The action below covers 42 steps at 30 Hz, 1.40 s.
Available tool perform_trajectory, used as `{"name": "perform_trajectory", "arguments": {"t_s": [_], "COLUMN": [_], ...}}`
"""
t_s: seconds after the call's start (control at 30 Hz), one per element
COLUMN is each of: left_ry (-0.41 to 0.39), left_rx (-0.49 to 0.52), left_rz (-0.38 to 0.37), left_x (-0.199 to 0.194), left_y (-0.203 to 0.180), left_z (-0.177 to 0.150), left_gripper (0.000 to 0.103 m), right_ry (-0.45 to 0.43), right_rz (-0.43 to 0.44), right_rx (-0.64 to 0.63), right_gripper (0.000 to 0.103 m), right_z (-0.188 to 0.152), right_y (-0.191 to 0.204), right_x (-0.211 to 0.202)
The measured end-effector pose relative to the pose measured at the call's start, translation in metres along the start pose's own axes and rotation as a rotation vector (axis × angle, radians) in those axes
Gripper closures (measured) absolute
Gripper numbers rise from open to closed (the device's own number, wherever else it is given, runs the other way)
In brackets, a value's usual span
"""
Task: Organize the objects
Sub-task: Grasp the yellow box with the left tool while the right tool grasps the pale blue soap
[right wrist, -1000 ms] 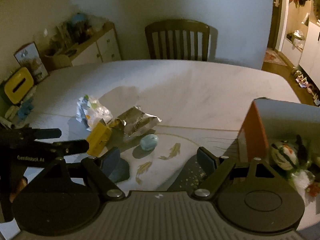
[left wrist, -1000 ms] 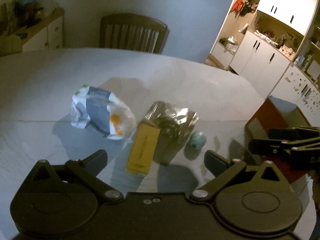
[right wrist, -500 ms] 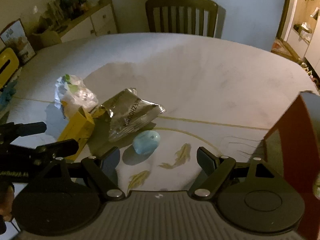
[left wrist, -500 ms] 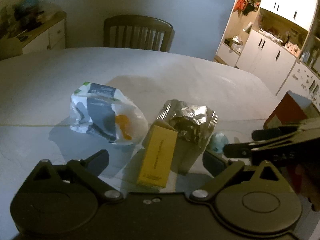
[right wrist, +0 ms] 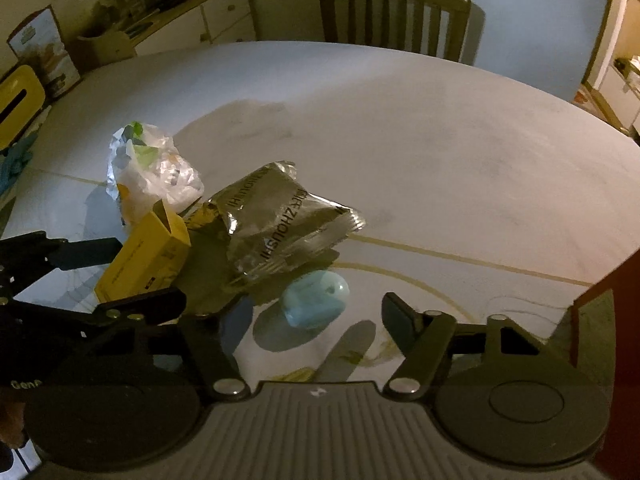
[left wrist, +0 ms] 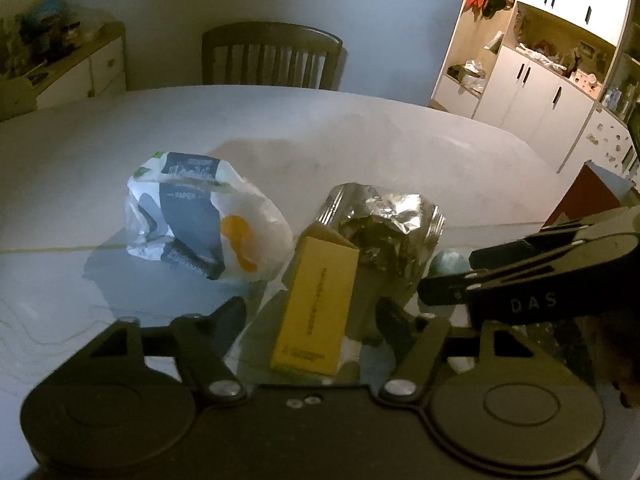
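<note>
Yellow cardboard carton, light and crushable, sits between the closing left gripper jaws, untouched; grip its long sides. Right gripper, half-open, brackets the smooth blue case.

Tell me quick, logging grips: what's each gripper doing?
Left gripper: open, closing around yellow box.
Right gripper: open, closing around blue object.

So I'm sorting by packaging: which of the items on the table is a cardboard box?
The yellow box, lying between the left gripper's open fingers. The other three are a white paper bag, a crumpled foil pouch and a small blue case.
</note>
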<state>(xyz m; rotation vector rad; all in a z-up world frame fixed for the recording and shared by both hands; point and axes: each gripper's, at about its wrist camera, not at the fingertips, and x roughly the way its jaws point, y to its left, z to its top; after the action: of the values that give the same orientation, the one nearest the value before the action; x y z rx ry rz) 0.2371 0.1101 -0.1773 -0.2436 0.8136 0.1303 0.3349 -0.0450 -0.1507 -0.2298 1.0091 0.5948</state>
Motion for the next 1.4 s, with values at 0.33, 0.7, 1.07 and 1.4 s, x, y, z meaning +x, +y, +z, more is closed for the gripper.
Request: {"name": "perform_trajectory", "arguments": {"t_s": [0.33, 0.7, 1.07, 1.4], "left_ry": [-0.002, 0.012, 0.021, 0.044], "left_rx": [0.009, 0.011, 0.025, 0.015], "left_rz": [0.002, 0.013, -0.01, -0.065], "left_x": [0.003, -0.002, -0.024, -0.067], "left_y": [-0.003, -0.005, -0.017, -0.04], "left_z": [-0.003, -0.001, 0.001, 0.004], "left_gripper": [0.062, 0.073, 0.075, 0.075], "right_ry": [0.0, -0.015, -0.034, -0.059], "right_rz": [0.01, -0.003, -0.007, 0.001], "right_rx": [-0.033, -0.032, -0.001, 0.024], "right_gripper": [0.063, 0.066, 0.066, 0.066], "right_z": [0.002, -0.002, -0.012, -0.032], "right_y": [0.006, 0.009, 0.009, 0.007], "right_x": [0.007, 0.003, -0.028, -0.08]}}
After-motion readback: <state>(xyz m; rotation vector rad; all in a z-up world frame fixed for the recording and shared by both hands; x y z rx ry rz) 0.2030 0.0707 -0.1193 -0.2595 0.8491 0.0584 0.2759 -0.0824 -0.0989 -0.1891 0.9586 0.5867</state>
